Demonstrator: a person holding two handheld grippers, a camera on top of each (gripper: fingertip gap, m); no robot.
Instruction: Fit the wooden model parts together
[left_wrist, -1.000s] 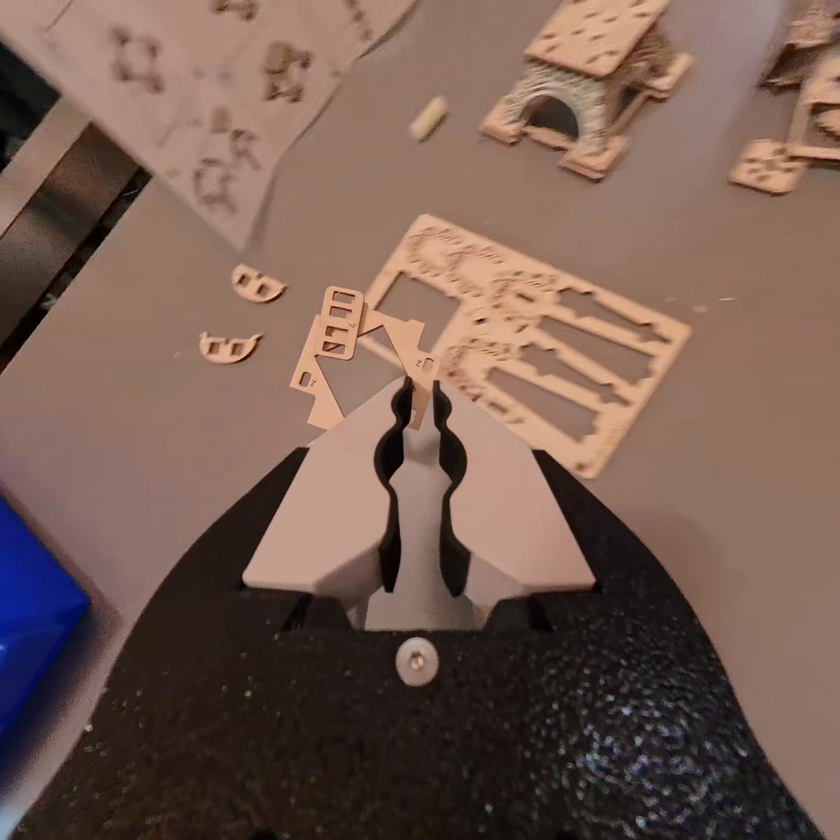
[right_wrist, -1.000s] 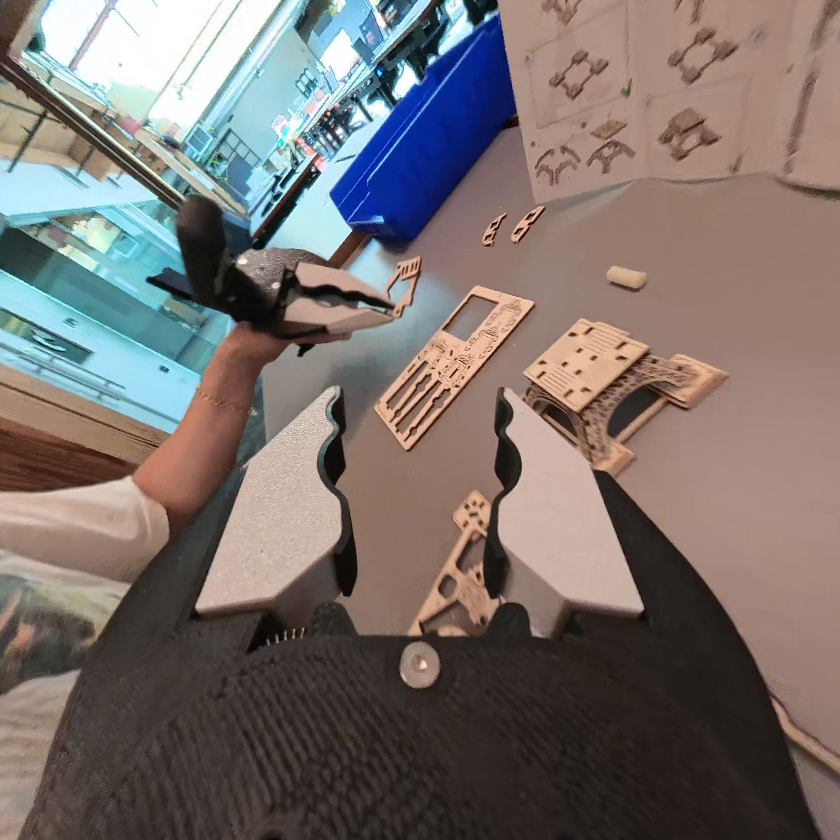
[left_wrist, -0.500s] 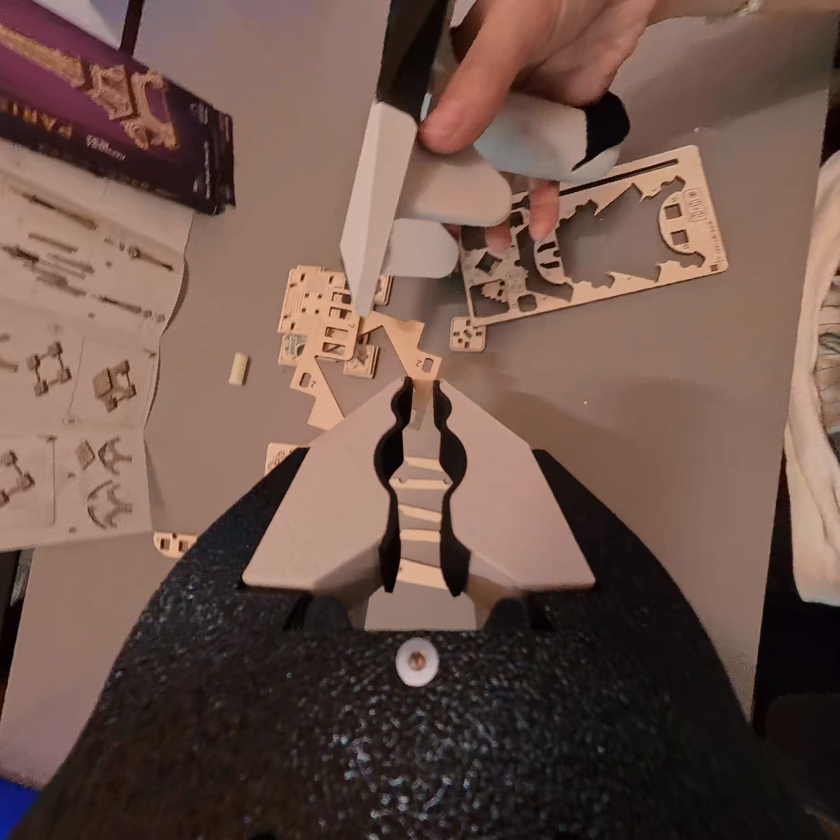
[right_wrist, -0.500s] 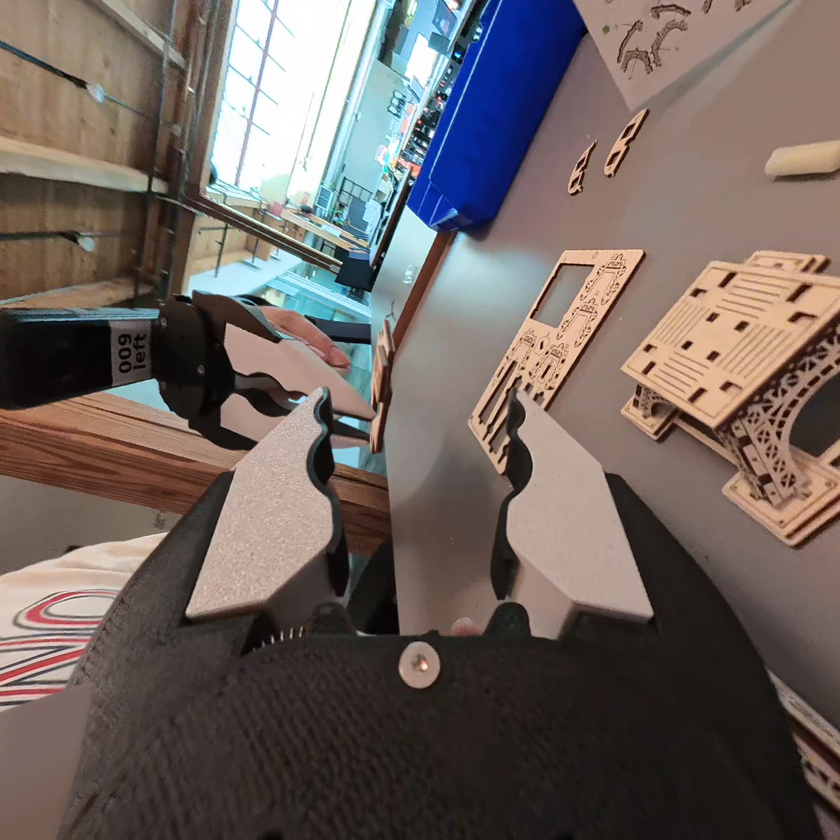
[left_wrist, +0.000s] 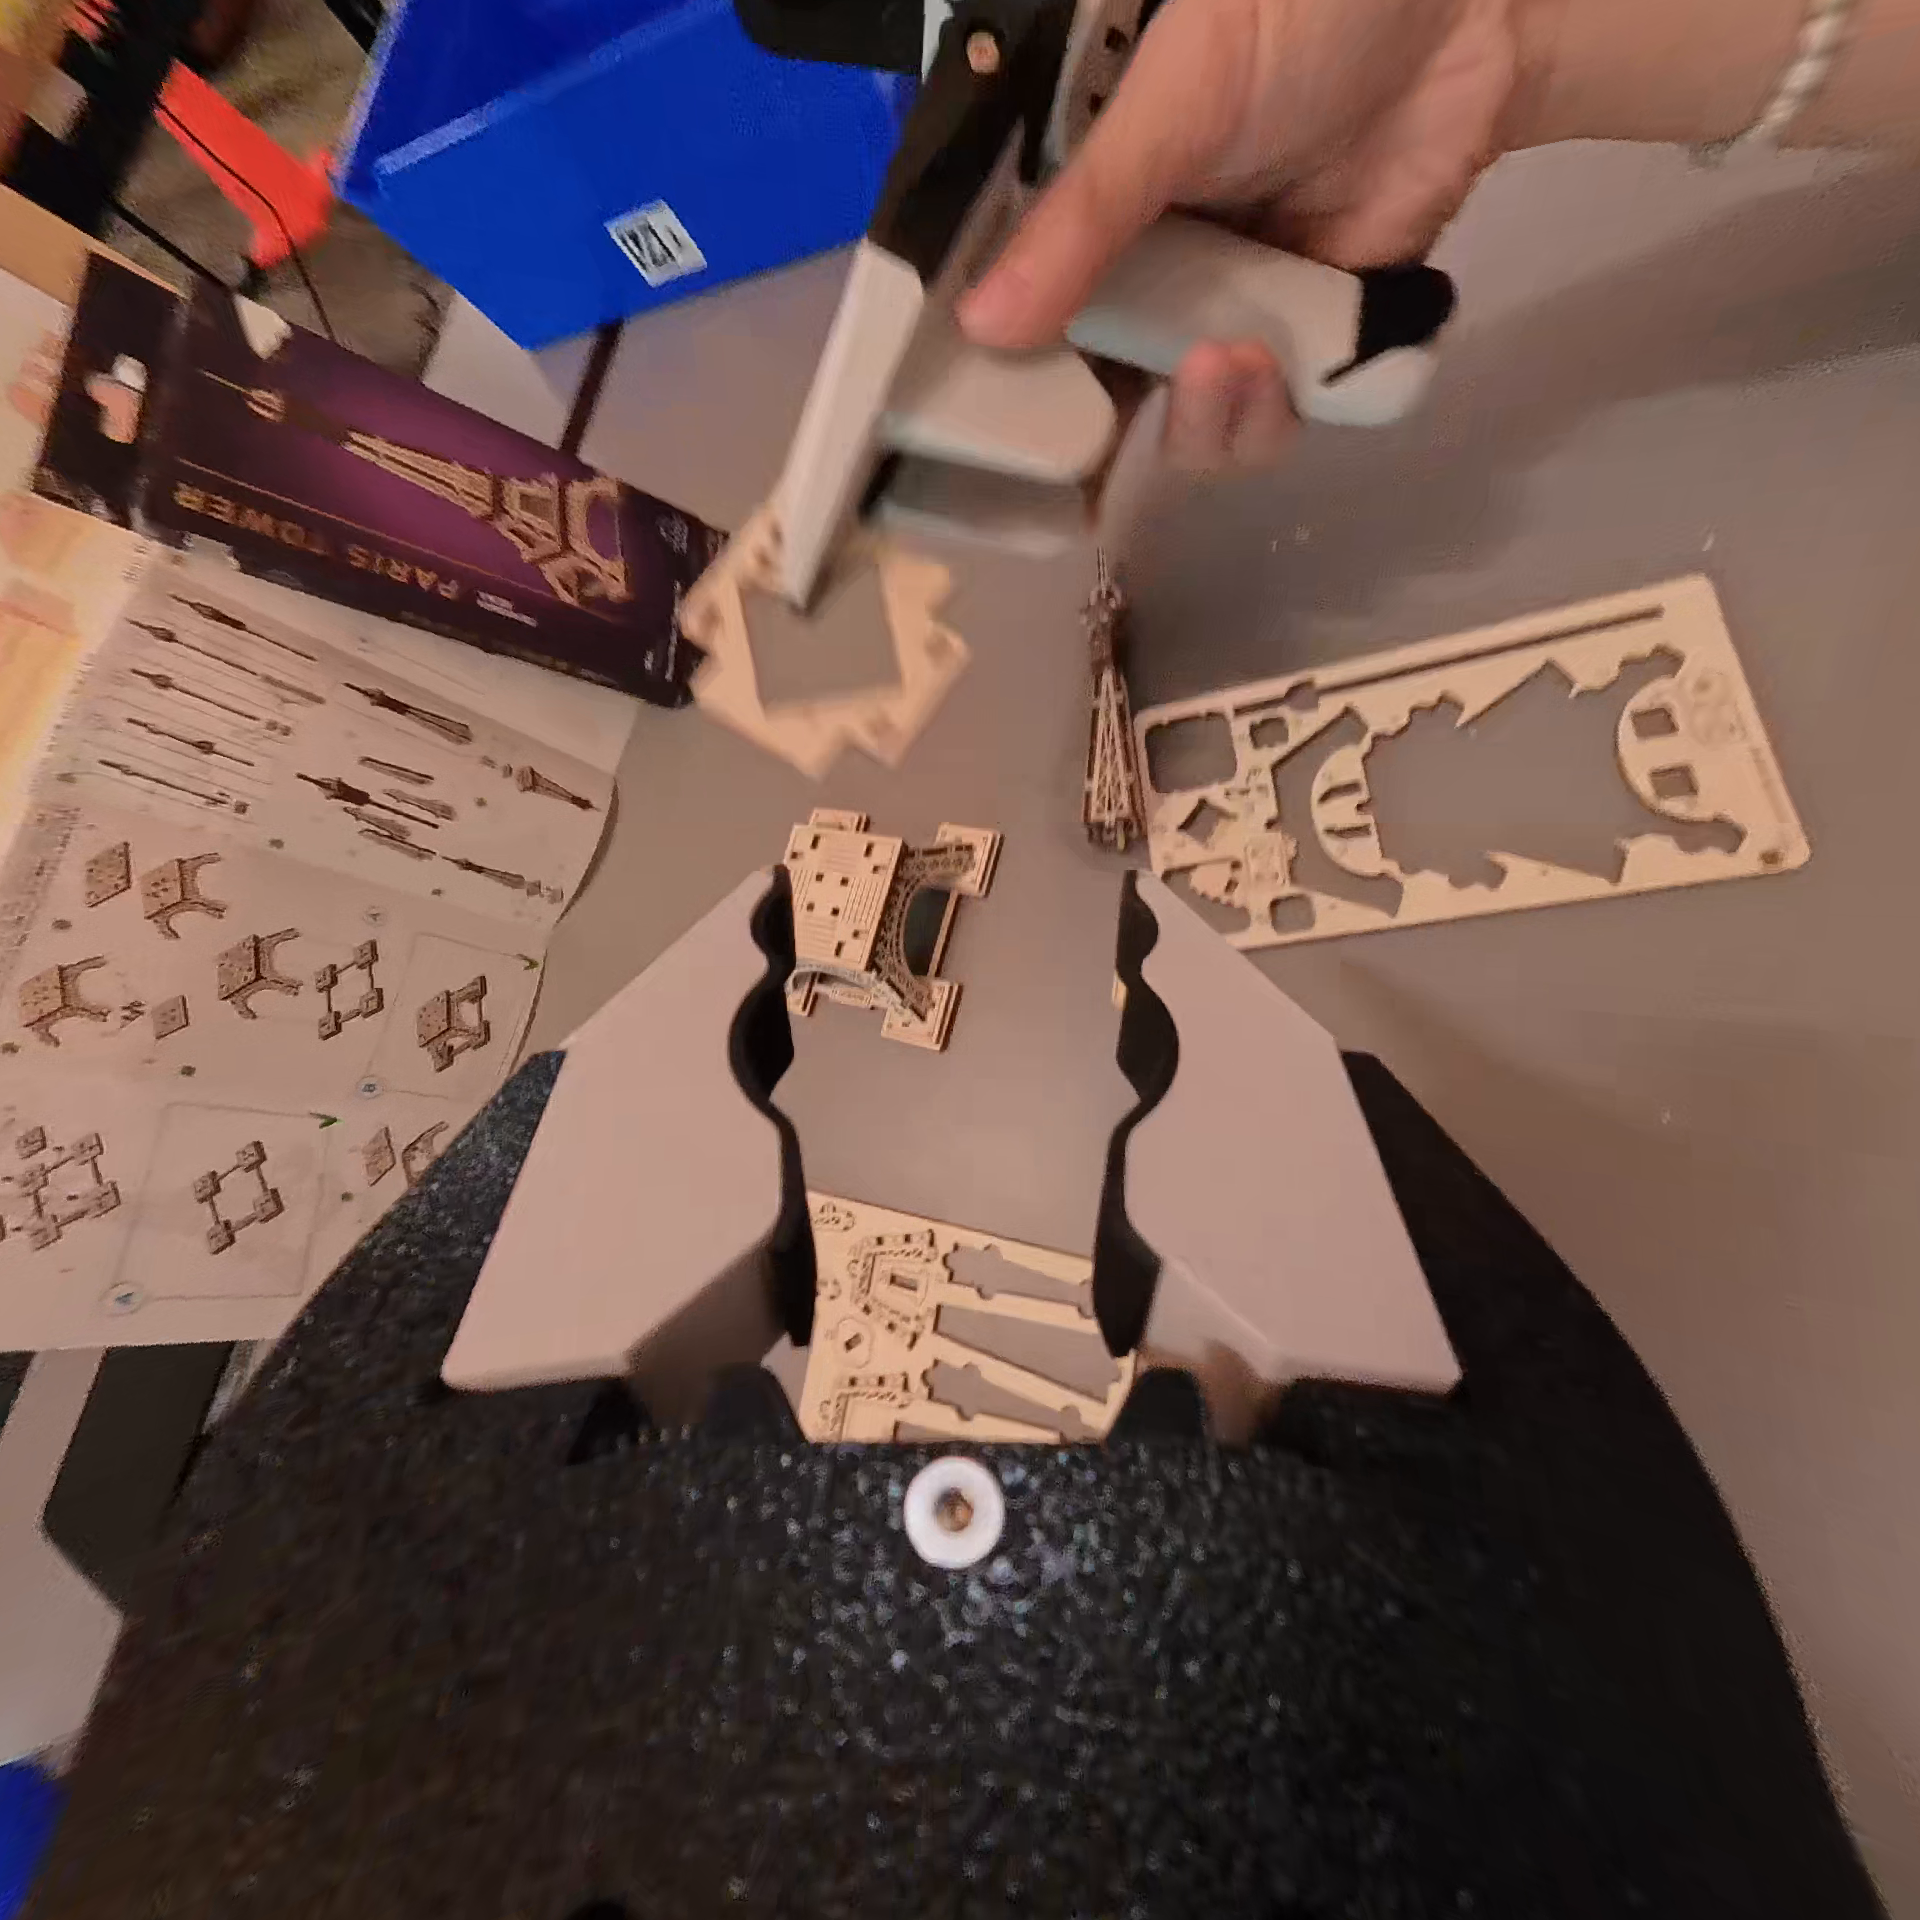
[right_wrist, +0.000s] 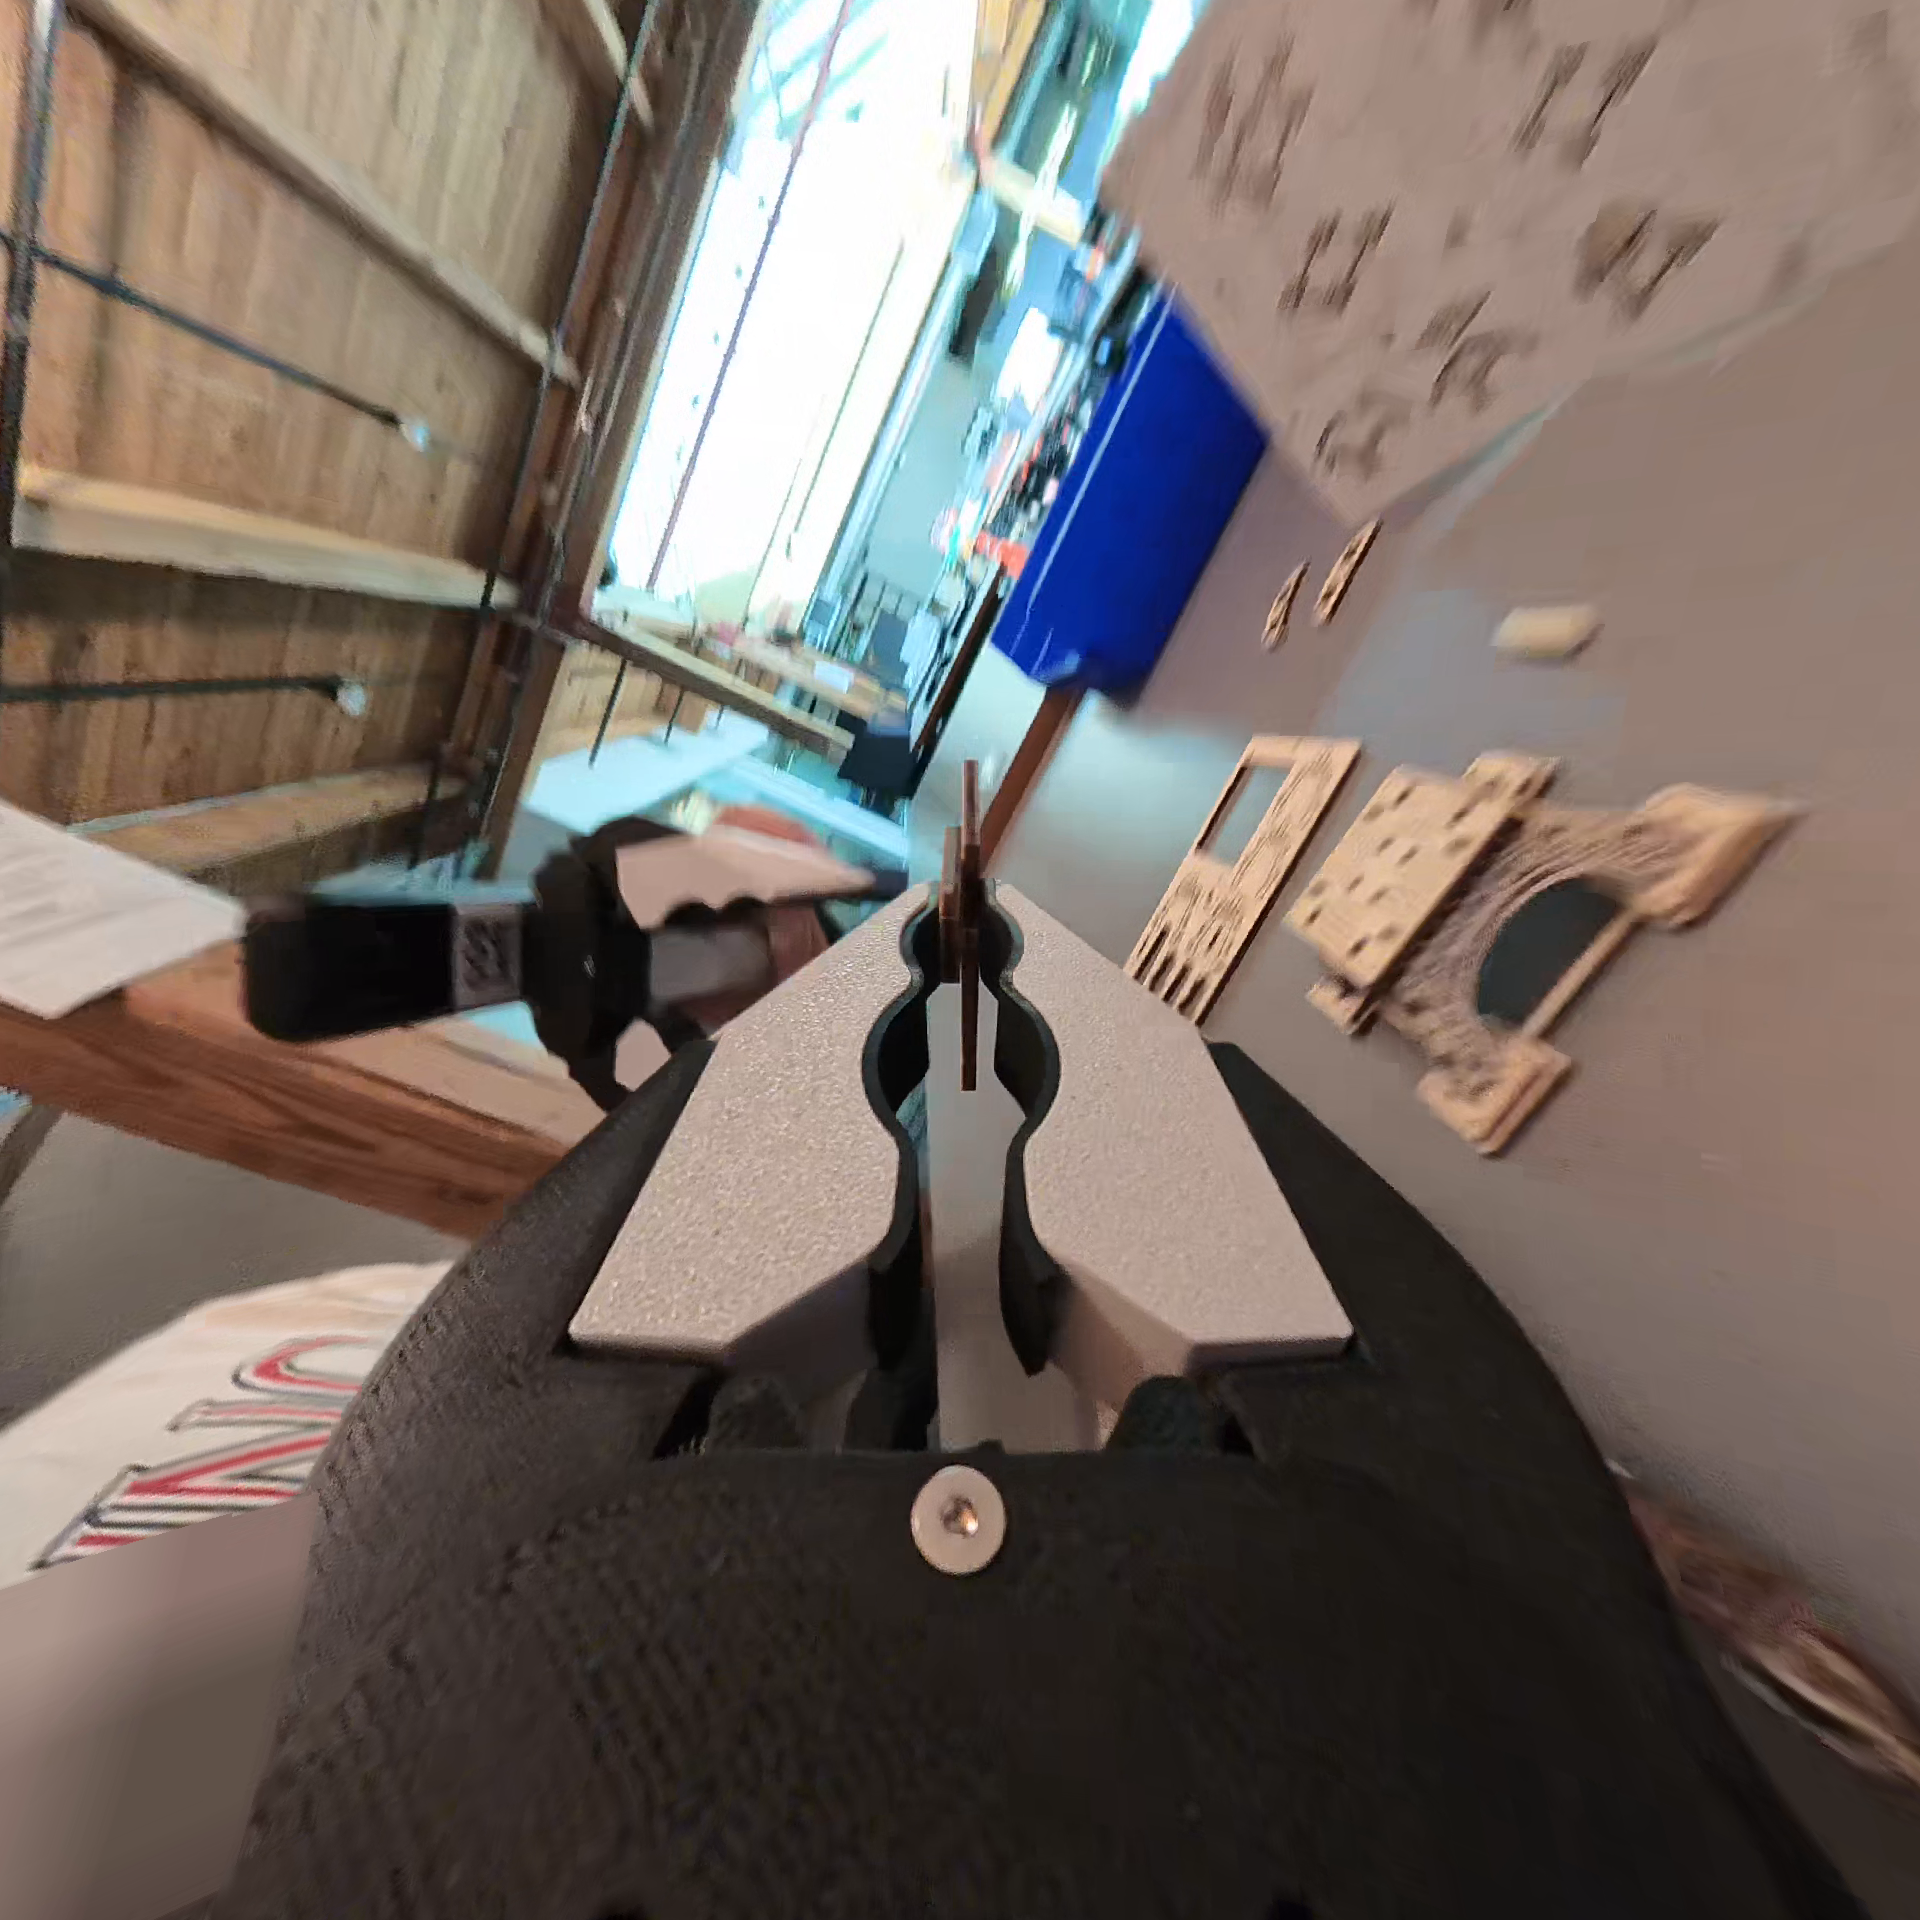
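The left gripper (left_wrist: 943, 914) hangs above the grey table (left_wrist: 1558, 1195) with its jaws spread wide and nothing between them. Straight ahead of its fingertips, on the table, sits the arched tower base (left_wrist: 883, 925), upright on its feet. Just right of that stands the thin spire (left_wrist: 1110, 748), next to a punched-out sheet (left_wrist: 1475, 758) lying flat. Another sheet (left_wrist: 956, 1340) shows under the left gripper, between its fingers near the palm.

The right gripper (right_wrist: 964, 914) is pressed together on a flat wooden frame (right_wrist: 968, 997), seen edge-on in its own view, thin and dark between the pads. From the left view that right gripper (left_wrist: 831, 561) comes down from the top with a hand (left_wrist: 1278, 156) around it, and the frame (left_wrist: 831, 665) shows as a blurred square ring, held off the table above the far side of the base.

To the left lie the folded instruction sheet (left_wrist: 260, 935) and the dark purple box (left_wrist: 416, 509), with a blue bin (left_wrist: 623, 156) behind them at the table's edge. In the right view the base (right_wrist: 1475, 935) sits well apart from the held frame, and the left gripper (right_wrist: 582, 956) shows off to the side; both are blurred
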